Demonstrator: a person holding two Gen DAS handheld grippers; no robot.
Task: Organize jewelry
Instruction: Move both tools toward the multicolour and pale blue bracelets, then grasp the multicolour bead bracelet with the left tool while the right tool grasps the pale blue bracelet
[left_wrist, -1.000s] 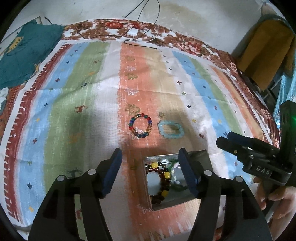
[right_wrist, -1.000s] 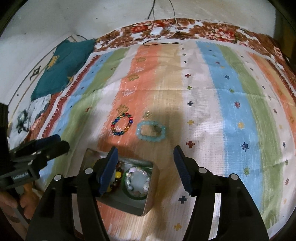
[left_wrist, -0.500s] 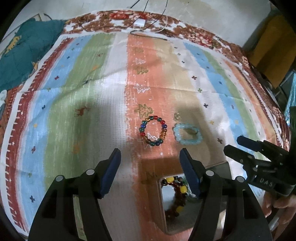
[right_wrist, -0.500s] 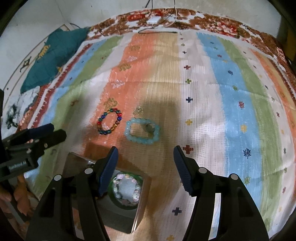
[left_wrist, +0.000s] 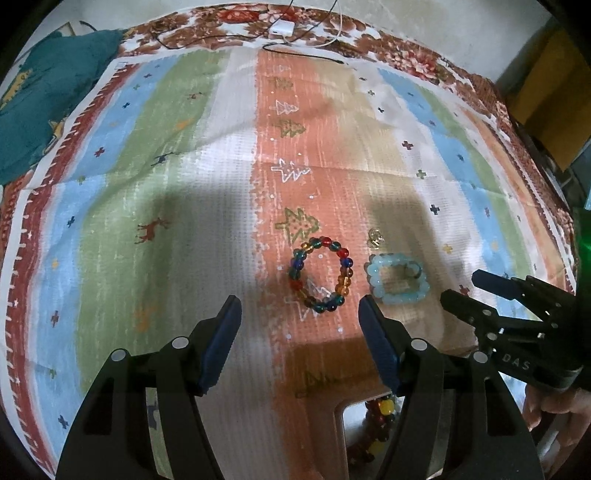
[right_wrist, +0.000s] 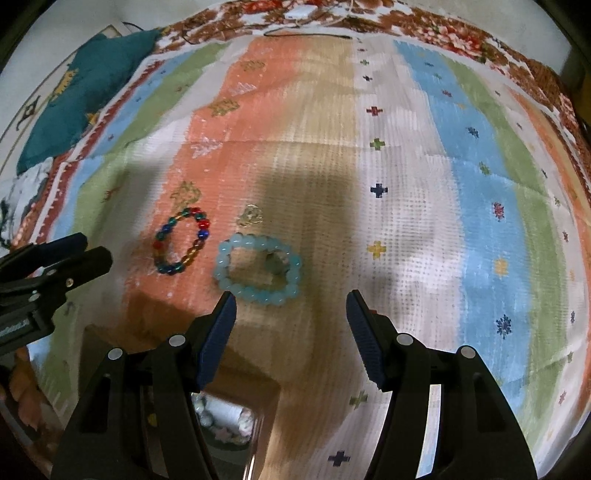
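Note:
A multicoloured bead bracelet (left_wrist: 320, 275) (right_wrist: 181, 240) lies on the striped cloth, and a pale blue bead bracelet (left_wrist: 397, 282) (right_wrist: 258, 268) lies just right of it. A small gold piece (left_wrist: 375, 238) (right_wrist: 251, 216) sits behind them. My left gripper (left_wrist: 299, 314) hovers open just short of the multicoloured bracelet, nothing between its fingers. My right gripper (right_wrist: 290, 308) stands open just short of the pale blue bracelet, also empty. A metal box (left_wrist: 341, 417) (right_wrist: 236, 413) with beaded bracelets inside sits under both grippers at the near edge.
A teal cushion (left_wrist: 48, 99) lies at the far left. A white charger and cables (left_wrist: 282, 27) rest at the cloth's far edge. A yellowish box (left_wrist: 550, 88) stands at the far right. A hand (left_wrist: 546, 406) holds the right gripper's body.
Both grippers have come forward and down toward the two bracelets on the cloth. The metal box has slid toward the bottom edge of both views. Both jaws stay open.

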